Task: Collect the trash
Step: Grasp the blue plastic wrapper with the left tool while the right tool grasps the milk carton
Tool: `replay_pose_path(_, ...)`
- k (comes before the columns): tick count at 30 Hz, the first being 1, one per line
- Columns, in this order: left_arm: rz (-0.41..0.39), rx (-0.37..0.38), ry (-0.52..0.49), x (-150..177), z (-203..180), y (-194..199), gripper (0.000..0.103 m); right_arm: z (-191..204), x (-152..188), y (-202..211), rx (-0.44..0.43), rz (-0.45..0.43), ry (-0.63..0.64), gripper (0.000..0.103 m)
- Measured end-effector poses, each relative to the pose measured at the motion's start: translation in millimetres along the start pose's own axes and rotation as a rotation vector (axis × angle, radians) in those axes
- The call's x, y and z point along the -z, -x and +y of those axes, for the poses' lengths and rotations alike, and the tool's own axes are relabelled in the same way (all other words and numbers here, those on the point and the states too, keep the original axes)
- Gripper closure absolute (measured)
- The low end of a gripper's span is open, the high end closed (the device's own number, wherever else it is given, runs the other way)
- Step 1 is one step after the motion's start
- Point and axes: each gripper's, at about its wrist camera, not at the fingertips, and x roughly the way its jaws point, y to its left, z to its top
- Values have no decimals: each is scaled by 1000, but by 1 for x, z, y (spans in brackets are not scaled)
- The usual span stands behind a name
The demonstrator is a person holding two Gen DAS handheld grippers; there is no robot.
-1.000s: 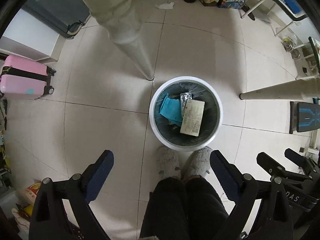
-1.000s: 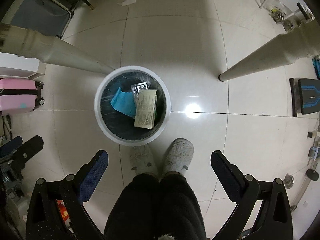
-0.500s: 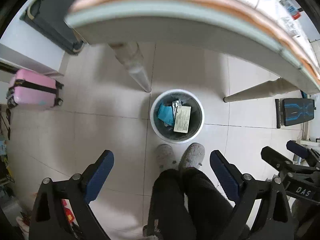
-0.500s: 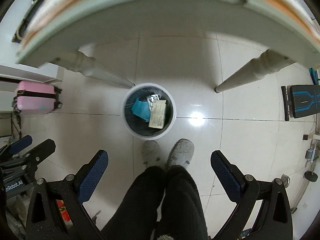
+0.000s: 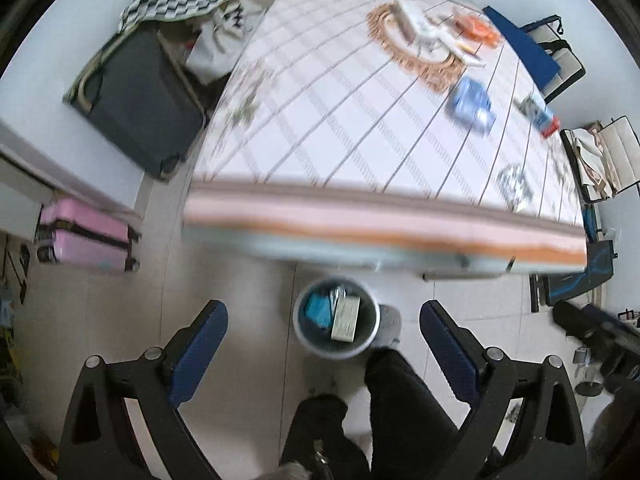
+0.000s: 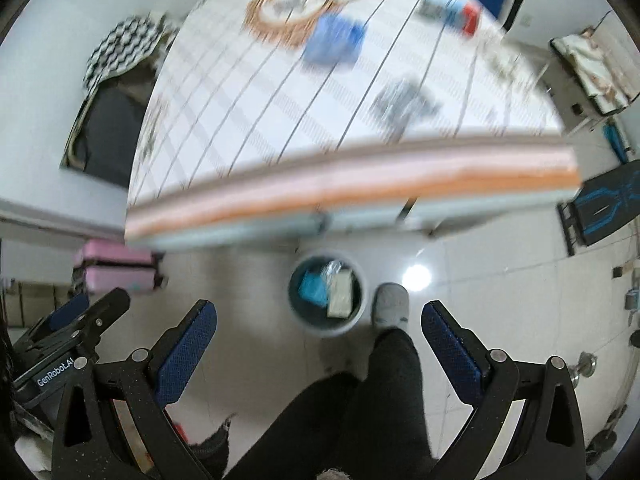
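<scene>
A white trash bin stands on the floor below the table edge, holding a blue wrapper and a pale card; it also shows in the right wrist view. On the checked tablecloth lie a blue packet, a red-and-blue wrapper and a crumpled silver foil. The right wrist view shows the blue packet, the foil and the red-and-blue wrapper. My left gripper and my right gripper are both open, empty and high above the floor.
A woven round mat with small items sits at the table's far side. A dark suitcase and a pink suitcase stand at the left. The person's legs and slipper are beside the bin. A black bench is at the right.
Both grippers have risen from close over the bin to above table height, so the tabletop and its trash have come into view. Both stay open and empty.
</scene>
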Motion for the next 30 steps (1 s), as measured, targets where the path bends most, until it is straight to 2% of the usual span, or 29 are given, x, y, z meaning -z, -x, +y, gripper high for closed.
replay_pose_path(1, -11, 5, -16, -16, -10, 0, 0, -7, -15, 7, 9, -16, -3, 0)
replay_pose_path(6, -38, -33, -64, -84, -56, -13, 0, -58, -117, 24, 116, -36, 23, 0)
replay_pose_path(7, -38, -48, -74, -102, -69, -22, 0, -66, -132, 20, 127, -33, 29, 0)
replay_pose_path(9, -27, -67, -81, -135, -97, -40, 0, -89, -184, 7, 177, -18, 56, 0)
replay_pose_path(14, 56, -72, -125, -199, -160, -91, 0, -133, -288, -38, 269, 61, 136, 0)
replay_pose_path(19, 161, -50, -209, -242, -212, -144, 0, -152, -350, -91, 293, 140, 215, 0)
replay_pose_path(22, 226, -30, -240, -252, -228, -171, 1, -152, -372, -117, 302, 182, 274, 0)
replay_pose_path(23, 240, -27, -246, -254, -231, -178, 4, -152, -376, -124, 303, 188, 285, 2)
replay_pose_path(24, 254, -27, -253, -256, -234, -185, 10, -151, -381, -130, 303, 195, 300, 10)
replay_pose_path(25, 262, -33, -254, -257, -234, -189, 29, -151, -383, -135, 300, 200, 310, 17)
replay_pose_path(26, 272, -30, -250, -257, -234, -193, 43, -151, -386, -139, 292, 207, 316, 32)
replay_pose_path(27, 277, -18, -241, -257, -233, -194, 46, -151, -387, -143, 276, 212, 314, 48)
replay_pose_path(28, 275, -2, -220, -257, -232, -194, 51, -152, -389, -144, 261, 210, 307, 53)
replay_pose_path(29, 263, -1, -209, -257, -230, -191, 64, -151, -390, -145, 253, 204, 300, 56)
replay_pose_path(30, 253, 2, -190, -257, -226, -188, 70, -151, -390, -145, 244, 199, 290, 58)
